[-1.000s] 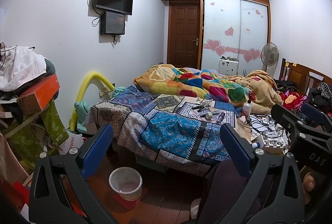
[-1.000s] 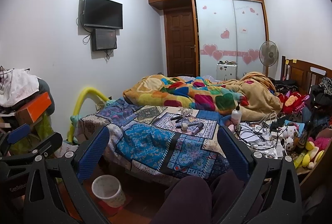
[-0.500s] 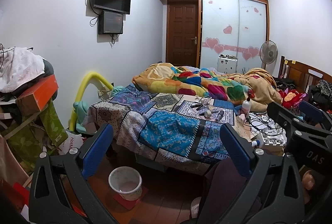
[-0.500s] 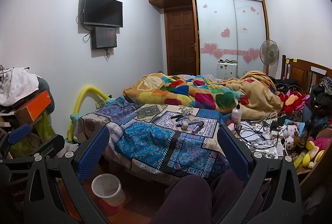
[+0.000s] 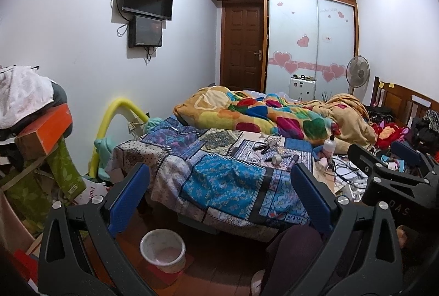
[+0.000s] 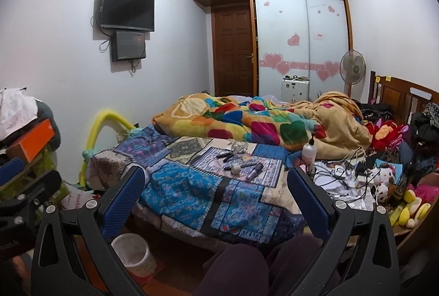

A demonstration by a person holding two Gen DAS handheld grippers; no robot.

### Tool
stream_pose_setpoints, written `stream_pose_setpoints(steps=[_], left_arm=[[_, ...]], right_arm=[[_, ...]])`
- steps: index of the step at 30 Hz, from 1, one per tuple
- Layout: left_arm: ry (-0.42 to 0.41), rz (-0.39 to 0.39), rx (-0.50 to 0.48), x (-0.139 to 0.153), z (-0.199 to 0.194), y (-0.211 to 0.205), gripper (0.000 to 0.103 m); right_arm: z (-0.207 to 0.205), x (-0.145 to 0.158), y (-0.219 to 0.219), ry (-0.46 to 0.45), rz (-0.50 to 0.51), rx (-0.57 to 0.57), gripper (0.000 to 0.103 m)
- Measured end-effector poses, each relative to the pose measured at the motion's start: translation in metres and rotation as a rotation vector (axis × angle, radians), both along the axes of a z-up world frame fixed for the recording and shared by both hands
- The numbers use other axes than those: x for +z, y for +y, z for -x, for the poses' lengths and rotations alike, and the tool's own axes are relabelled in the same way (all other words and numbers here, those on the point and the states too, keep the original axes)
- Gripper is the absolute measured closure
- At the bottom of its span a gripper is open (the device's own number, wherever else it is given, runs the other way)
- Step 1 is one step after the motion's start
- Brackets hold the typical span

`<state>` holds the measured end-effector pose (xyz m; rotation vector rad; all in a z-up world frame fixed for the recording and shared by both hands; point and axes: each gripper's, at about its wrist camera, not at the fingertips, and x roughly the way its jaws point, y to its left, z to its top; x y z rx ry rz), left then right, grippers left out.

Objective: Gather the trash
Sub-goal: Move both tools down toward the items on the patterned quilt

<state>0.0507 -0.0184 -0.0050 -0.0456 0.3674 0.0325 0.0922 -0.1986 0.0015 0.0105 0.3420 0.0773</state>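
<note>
My left gripper [image 5: 219, 186] is open and empty, held in the air before the bed. My right gripper [image 6: 215, 185] is also open and empty beside it. A white trash bin [image 5: 162, 246] stands on the wood floor at the foot of the bed; it also shows in the right wrist view [image 6: 134, 255]. Small items lie on the patchwork bedspread [image 5: 219, 181]: a tape roll [image 5: 276, 159], dark tubes [image 5: 293, 158] and crumpled clear wrap [image 5: 271, 141]. In the right wrist view the tape roll [image 6: 236, 168] and a tube [image 6: 255, 172] lie between the fingers' line of sight.
A colourful quilt [image 5: 260, 115] is heaped on the bed. A white pump bottle [image 5: 328, 146], cables and soft toys [image 6: 384, 181] crowd the bed's right side. Boxes and clothes [image 5: 35, 131] pile up at left. A knee in dark trousers [image 6: 241, 268] is below.
Both grippers drifted slightly; the view shifted a little to the left and nearer the bed. Both stay open and empty.
</note>
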Motion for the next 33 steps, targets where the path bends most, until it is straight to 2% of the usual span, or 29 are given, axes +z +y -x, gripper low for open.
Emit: stream_pose_setpoints(steps=[5, 9, 14, 21, 26, 29, 33], left_arm=[[-0.007, 0.019, -0.003, 0.004, -0.036, -0.008, 0.0], [0.023, 0.077, -0.038, 0.004, -0.078, -0.014, 0.0], [0.091, 0.095, -0.024, -0.006, -0.137, -0.026, 0.0], [0.264, 0.1, -0.011, -0.047, -0.232, -0.047, 0.0], [0.373, 0.13, -0.049, -0.091, -0.291, -0.07, 0.0], [0.403, 0.17, -0.06, -0.113, -0.317, -0.08, 0.0], [0.404, 0.183, -0.036, -0.138, -0.344, -0.087, 0.0]], right_arm=[[-0.028, 0.001, -0.011, -0.005, 0.013, -0.012, 0.0], [-0.056, 0.0, -0.024, -0.001, 0.045, -0.036, 0.0], [-0.104, -0.013, -0.05, 0.083, 0.039, -0.007, 0.0], [-0.17, -0.048, -0.08, 0.202, 0.1, -0.019, 0.0], [-0.218, -0.085, -0.1, 0.341, 0.068, 0.02, 0.0], [-0.243, -0.103, -0.109, 0.399, 0.045, 0.024, 0.0], [-0.279, -0.128, -0.118, 0.461, 0.016, 0.02, 0.0]])
